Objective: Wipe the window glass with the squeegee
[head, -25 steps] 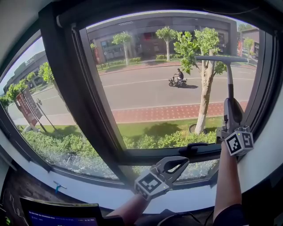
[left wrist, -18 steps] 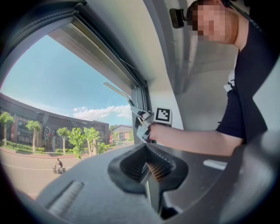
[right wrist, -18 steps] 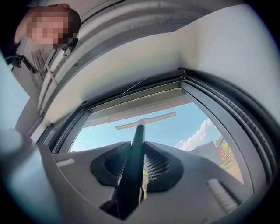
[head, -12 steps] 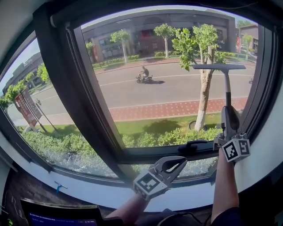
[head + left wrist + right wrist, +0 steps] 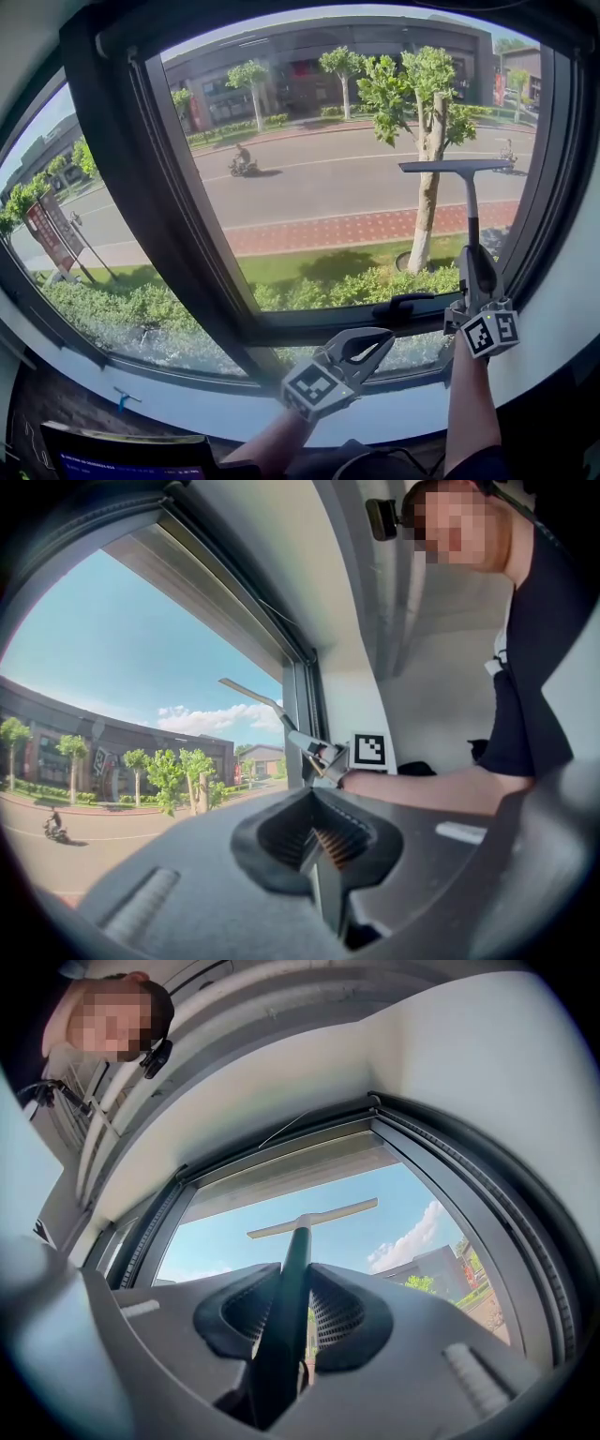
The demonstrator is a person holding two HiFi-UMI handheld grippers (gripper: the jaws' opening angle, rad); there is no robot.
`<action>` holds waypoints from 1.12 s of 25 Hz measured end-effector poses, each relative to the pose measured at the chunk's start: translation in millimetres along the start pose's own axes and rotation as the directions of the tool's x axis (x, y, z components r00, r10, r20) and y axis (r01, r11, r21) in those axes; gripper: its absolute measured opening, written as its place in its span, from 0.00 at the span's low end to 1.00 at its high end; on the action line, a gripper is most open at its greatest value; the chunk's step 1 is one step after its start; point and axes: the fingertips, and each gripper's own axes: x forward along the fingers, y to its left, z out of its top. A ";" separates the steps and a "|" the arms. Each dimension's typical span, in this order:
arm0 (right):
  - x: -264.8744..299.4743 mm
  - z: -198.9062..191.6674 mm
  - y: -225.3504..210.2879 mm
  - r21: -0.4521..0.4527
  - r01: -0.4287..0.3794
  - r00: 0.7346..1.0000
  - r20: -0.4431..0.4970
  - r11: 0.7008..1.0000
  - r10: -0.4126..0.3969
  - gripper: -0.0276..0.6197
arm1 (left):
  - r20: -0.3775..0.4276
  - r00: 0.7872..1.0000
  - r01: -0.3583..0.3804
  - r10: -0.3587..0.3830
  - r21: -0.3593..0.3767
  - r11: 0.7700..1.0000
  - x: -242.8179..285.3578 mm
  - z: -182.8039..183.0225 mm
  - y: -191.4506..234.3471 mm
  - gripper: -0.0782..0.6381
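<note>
The window glass (image 5: 356, 187) is the biggest thing here, with a dark frame (image 5: 187, 272) round it. The squeegee (image 5: 472, 211) stands upright at the right side of the glass. Its blade (image 5: 457, 166) lies flat across, about half way up the pane.

We think the squeegee is light and stiff, with a thin hard handle (image 5: 286, 1288). The best place to hold it is low on that handle, far from the blade, and that is where it is held.

The right gripper (image 5: 471, 258) has its jaws pinching the handle. The left gripper (image 5: 375, 342) waits low near the sill. Its jaws are pressed together with nothing in them.

The right gripper view shows the handle squeezed between the ribbed pads, which the head view is too far off to show. The head view shows where the blade sits on the pane. The left gripper view sees the squeegee from the side, but we cannot tell if the blade touches the glass.
</note>
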 end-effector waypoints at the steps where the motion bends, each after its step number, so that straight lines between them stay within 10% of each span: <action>1: -2.3 -2.5 -0.2 0.000 0.003 1.000 -0.006 1.000 -0.003 0.19 | -0.001 1.000 0.003 -0.003 0.000 1.000 0.8 -0.2 -0.9 0.11; 28: -63.4 -72.4 -1.5 0.036 0.045 0.986 -0.161 0.998 -0.039 0.19 | 0.000 0.999 0.040 -0.040 -0.028 0.999 22.5 -10.4 -15.0 0.11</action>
